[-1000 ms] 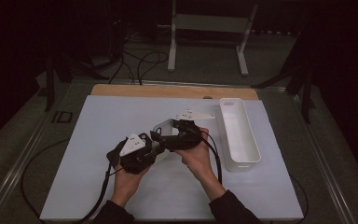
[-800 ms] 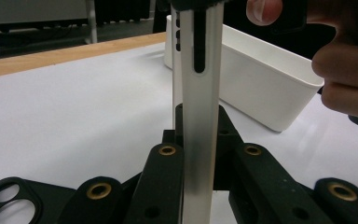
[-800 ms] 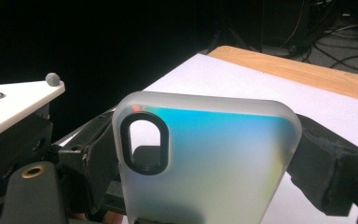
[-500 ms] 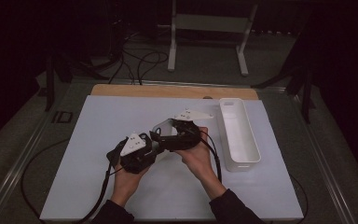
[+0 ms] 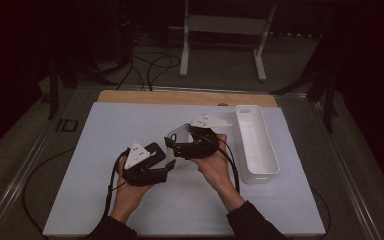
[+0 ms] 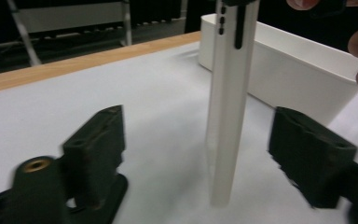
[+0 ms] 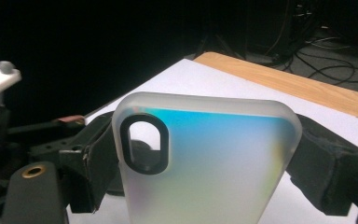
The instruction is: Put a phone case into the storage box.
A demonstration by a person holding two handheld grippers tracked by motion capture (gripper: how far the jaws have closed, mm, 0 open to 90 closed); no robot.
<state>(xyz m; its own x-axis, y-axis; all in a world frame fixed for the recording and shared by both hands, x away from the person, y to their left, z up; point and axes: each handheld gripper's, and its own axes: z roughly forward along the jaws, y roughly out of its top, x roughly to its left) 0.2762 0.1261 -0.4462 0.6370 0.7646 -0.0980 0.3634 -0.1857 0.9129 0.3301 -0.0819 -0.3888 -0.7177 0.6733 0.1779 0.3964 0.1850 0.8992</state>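
Observation:
A frosted, translucent phone case (image 7: 205, 163) with a black-rimmed camera cutout stands upright between the jaws of my right gripper (image 7: 212, 168), which press on its two sides. In the high view the right gripper (image 5: 174, 144) holds the case (image 5: 178, 133) over the middle of the white mat, pointing left. My left gripper (image 5: 168, 167) faces it from the lower left. Its jaws have just been opening. In the left gripper view the case's edge (image 6: 228, 116) rises between the wide-apart jaws of the left gripper (image 6: 200, 151), touching neither pad.
A long white tray (image 5: 269, 150) lies at the mat's right side, close behind the case in the left gripper view (image 6: 298, 65). A wooden strip (image 5: 180, 97) runs along the far edge of the white mat (image 5: 110, 130). Cables and a metal stand (image 5: 225, 25) are on the floor beyond.
The left gripper's jaws have parted and let go of the case's edge. Both hands stay about where they were, and the right gripper keeps the case.

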